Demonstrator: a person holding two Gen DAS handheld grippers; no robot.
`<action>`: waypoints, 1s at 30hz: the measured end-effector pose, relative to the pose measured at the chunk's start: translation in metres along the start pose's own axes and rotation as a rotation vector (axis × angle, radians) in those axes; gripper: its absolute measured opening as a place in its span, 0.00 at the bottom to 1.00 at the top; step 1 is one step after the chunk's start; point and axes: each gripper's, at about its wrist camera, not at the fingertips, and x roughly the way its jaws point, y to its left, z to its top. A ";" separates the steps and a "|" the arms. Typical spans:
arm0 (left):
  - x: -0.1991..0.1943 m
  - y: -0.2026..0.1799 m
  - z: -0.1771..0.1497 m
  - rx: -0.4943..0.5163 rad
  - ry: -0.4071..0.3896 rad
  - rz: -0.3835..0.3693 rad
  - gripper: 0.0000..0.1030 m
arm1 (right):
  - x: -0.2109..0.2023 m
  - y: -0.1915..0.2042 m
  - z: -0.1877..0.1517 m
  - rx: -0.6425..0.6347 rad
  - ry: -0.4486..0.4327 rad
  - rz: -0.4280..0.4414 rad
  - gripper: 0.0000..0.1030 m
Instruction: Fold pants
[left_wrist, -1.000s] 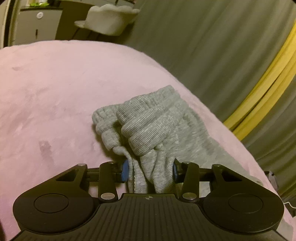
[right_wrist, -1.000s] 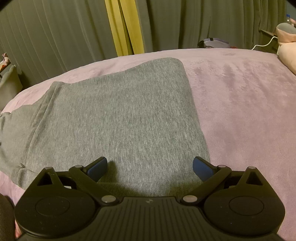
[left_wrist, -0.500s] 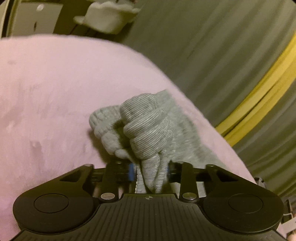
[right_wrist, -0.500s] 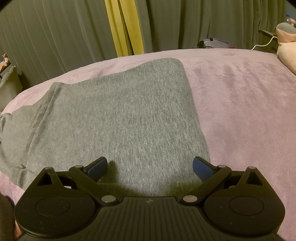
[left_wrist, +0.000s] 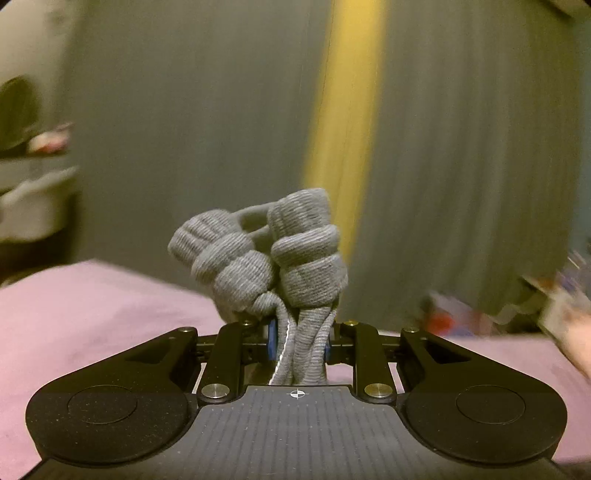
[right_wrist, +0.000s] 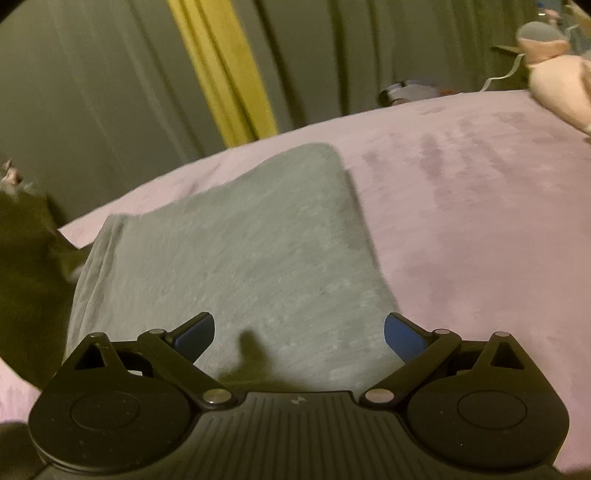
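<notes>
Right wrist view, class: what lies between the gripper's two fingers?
In the right wrist view, the right gripper is open, and only the flat grey pants on the pink bedspread show between its fingers, ungripped.

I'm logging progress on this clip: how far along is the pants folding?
Partly done. The gray pants already lie smooth and flat on the pink blanket, seemingly doubled into one panel. In hand: the left gripper is shut on the bunched ribbed cuffs, raised off the bed. The right gripper hovers open above the fabric. Left: carrying the cuffs over and laying them down.
</notes>
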 end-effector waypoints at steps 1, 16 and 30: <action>0.006 -0.022 -0.005 0.038 0.009 -0.035 0.24 | -0.003 -0.003 0.000 0.018 -0.011 -0.010 0.96; 0.035 -0.119 -0.094 0.257 0.381 -0.187 0.83 | -0.013 -0.028 0.002 0.152 -0.044 -0.020 0.96; 0.053 0.036 -0.087 -0.140 0.410 0.423 0.92 | -0.017 0.006 0.009 0.085 -0.028 0.200 0.73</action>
